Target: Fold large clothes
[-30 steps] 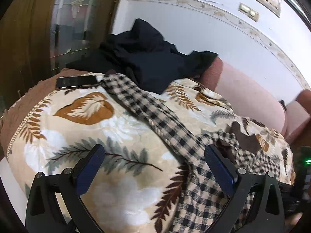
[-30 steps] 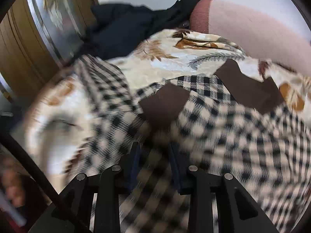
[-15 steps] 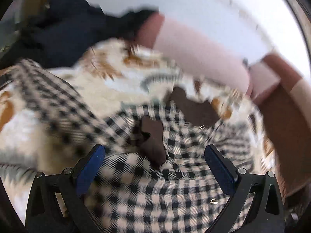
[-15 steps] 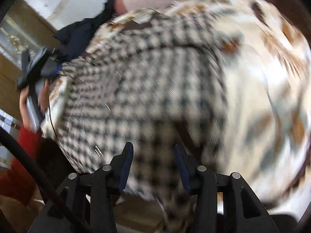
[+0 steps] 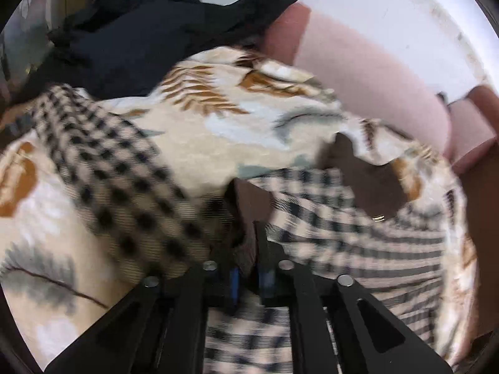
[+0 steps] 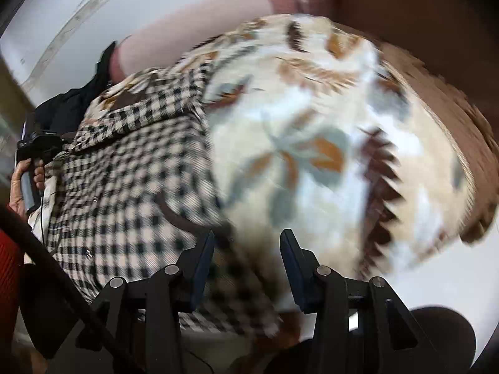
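1. The left wrist view looks steeply down along its fingers, close over the black-and-cream checked garment (image 5: 358, 218), facing the pink sofa back (image 5: 368, 71).
2. The right wrist view looks down from the garment's other end.
3. Both share the garment and leaf-print cream blanket (image 6: 312, 124).

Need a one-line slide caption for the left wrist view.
Left gripper closing on the checked garment at its brown collar, spread over a leaf-print blanket on a pink sofa.

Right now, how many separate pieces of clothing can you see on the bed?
2. The checked coat lies spread across the leaf-print blanket, its brown collar pinched in the closing left gripper. The dark garment is heaped behind it. More may be hidden underneath.
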`<state>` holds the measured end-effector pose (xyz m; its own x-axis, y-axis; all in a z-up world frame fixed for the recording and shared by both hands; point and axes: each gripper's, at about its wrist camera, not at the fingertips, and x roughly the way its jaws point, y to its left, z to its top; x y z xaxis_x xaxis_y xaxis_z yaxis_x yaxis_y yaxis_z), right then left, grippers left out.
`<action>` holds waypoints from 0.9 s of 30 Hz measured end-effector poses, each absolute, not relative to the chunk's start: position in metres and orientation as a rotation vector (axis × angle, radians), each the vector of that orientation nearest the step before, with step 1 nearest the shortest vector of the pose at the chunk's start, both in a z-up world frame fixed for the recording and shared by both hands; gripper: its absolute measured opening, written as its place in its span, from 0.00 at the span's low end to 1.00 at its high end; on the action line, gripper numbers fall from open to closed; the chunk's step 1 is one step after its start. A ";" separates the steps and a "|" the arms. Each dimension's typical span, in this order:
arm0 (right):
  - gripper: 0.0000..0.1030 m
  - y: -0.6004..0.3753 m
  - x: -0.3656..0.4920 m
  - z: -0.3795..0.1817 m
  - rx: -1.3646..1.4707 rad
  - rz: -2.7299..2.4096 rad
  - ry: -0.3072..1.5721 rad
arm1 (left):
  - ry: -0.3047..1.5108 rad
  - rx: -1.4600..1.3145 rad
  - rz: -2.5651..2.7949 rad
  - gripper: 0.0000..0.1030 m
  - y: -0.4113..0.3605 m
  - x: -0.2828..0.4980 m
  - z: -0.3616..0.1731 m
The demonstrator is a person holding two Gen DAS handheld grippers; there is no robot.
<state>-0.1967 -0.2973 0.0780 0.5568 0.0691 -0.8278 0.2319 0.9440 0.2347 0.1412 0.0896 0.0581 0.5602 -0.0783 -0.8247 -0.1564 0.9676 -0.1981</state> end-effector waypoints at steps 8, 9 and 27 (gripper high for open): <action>0.51 -0.204 -0.097 0.083 0.191 0.090 0.917 | 0.850 -0.350 0.105 0.70 0.183 0.100 0.094; 0.51 -0.196 -0.088 0.080 0.181 0.102 0.914 | 0.854 -0.374 0.142 0.70 0.204 0.100 0.093; 0.52 -0.151 -0.030 0.027 0.036 0.040 0.963 | 1.016 -0.669 0.306 0.05 0.369 0.202 0.036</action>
<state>-0.0304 -0.1513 0.0269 0.5707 0.0500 -0.8197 -0.0176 0.9987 0.0486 0.2022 0.3686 0.0361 0.5071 -0.0661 -0.8594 -0.5292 0.7631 -0.3709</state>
